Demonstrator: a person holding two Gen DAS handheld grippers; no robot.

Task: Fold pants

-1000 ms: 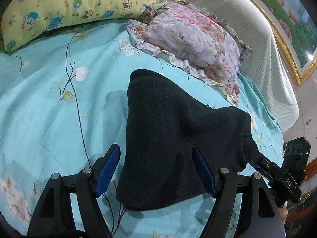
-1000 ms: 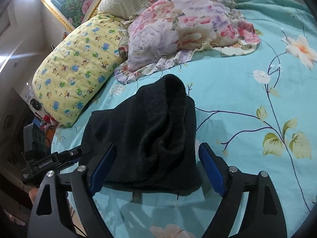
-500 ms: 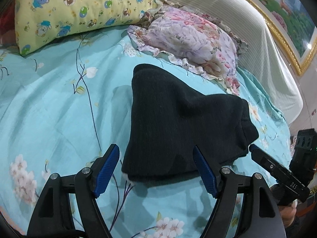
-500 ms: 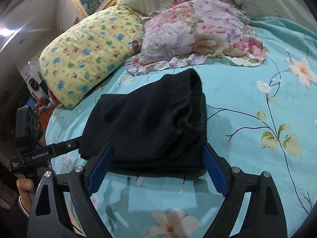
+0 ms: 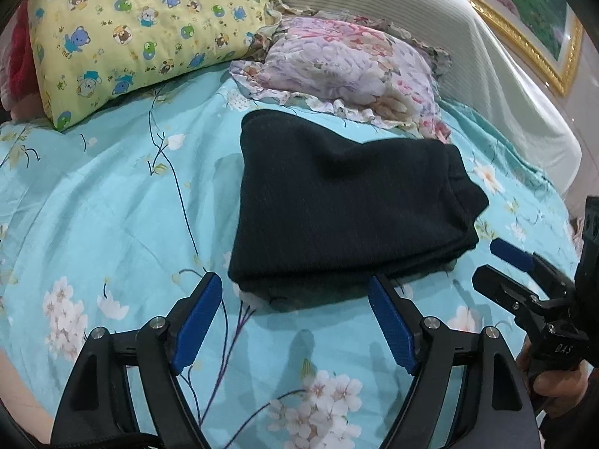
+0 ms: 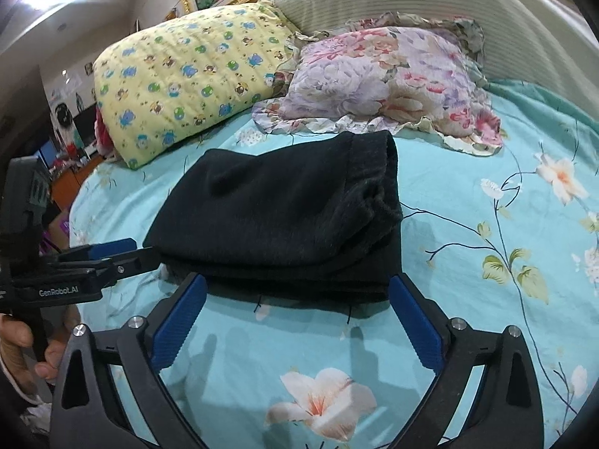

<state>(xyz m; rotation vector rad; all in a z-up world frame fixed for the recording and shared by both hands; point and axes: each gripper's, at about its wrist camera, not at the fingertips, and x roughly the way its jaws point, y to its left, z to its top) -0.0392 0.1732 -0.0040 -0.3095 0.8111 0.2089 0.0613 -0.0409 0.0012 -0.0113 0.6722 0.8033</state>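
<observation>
The black pants [image 5: 337,205] lie folded into a flat stack on the turquoise flowered bed sheet [image 5: 112,224]; they also show in the right wrist view [image 6: 284,217]. My left gripper [image 5: 295,299] is open and empty, just short of the stack's near edge. My right gripper [image 6: 297,292] is open and empty, also at the stack's near edge. In the left wrist view the right gripper [image 5: 501,265] shows at the right, beside the stack. In the right wrist view the left gripper [image 6: 123,250] shows at the left, close to the stack's corner.
A yellow cartoon-print pillow [image 5: 131,30] and a pink floral pillow [image 5: 344,56] lie behind the pants. A cream striped headboard [image 5: 449,37] stands behind them. The bed edge drops off at the left in the right wrist view [image 6: 75,202].
Both grippers have drawn back from the pants toward the near side. The pants, earlier between the fingers, now lie flat ahead of them.
</observation>
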